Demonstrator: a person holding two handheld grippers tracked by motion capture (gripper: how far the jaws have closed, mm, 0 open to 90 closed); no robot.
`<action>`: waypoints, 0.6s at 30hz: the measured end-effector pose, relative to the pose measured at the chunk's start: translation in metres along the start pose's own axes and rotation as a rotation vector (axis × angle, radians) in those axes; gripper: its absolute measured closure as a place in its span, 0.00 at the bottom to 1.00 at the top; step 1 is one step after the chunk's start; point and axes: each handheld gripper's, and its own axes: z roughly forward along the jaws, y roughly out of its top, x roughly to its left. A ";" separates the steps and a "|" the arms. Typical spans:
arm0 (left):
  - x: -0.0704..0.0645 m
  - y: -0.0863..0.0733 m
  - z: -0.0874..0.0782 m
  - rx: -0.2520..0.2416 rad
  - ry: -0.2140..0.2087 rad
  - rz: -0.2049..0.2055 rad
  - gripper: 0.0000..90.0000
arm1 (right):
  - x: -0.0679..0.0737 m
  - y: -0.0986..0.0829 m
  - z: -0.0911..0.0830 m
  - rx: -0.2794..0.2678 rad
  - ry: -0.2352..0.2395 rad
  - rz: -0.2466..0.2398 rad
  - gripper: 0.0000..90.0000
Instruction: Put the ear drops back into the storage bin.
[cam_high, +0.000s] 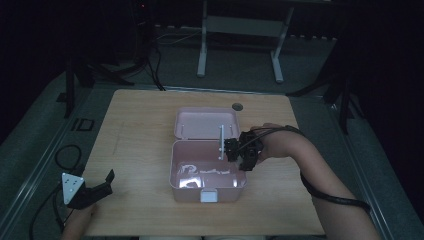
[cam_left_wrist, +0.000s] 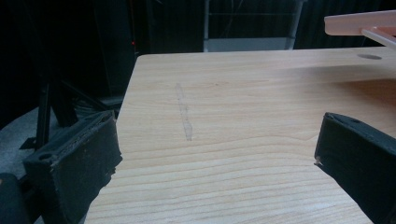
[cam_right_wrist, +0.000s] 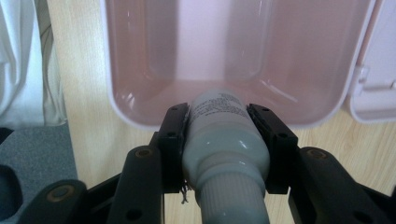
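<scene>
High view. Pale wood-grain worktop (cam_high: 140, 150), dim light. Open pink plastic box with hinged lid (cam_high: 180, 170) sits mid-worktop, lid laid flat behind it, white latch on the front wall. Right tongs (cam_high: 239, 151) hang over the box's right rim, a forearm and trailing cable behind them. Left tongs (cam_high: 102, 186) rest near the worktop's front-left corner, well apart from the box, grey three-cornered plate on top. Inside the box: pale glints, too blurred to name.

Left gripper view. Left tongs (cam_left_wrist: 210, 154) spread wide, nothing between them; bare wood ahead with a faint scuff mark (cam_left_wrist: 184, 112). A pink edge of the box lid (cam_left_wrist: 359, 23) shows top right.

Right gripper view. Right tongs (cam_right_wrist: 227, 135) clamped on a small white plastic bottle with printed label (cam_right_wrist: 224, 135), gripped at the body just past the ribbed neck, base pointing into the box. Bottle lies above the near wall of the pink tub (cam_right_wrist: 140, 60), not yet inside. Tub floor ahead looks bare.

Judgement: the step in hand is carrying the bottle into the box. Next move calls for pushing forward past the rim, lowering until the bottle reaches the floor, then easing the grip. Left tongs idle; may be wanted later for the lid.

Room. Dark surroundings, grey floor (cam_high: 240, 65), a white-legged frame (cam_high: 202, 45) beyond the worktop, black stands either side, white cloth (cam_right_wrist: 23, 60) at the worktop's edge.
</scene>
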 end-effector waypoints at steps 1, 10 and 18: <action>0.000 0.000 0.000 0.001 0.001 0.000 0.00 | 0.000 0.002 0.002 0.000 0.003 0.003 0.66; 0.000 0.000 0.000 0.000 -0.001 0.000 0.00 | 0.001 0.018 0.028 0.006 0.020 -0.024 0.66; 0.000 0.000 0.000 0.000 -0.002 -0.001 0.00 | -0.001 0.024 0.056 0.004 0.030 -0.006 0.66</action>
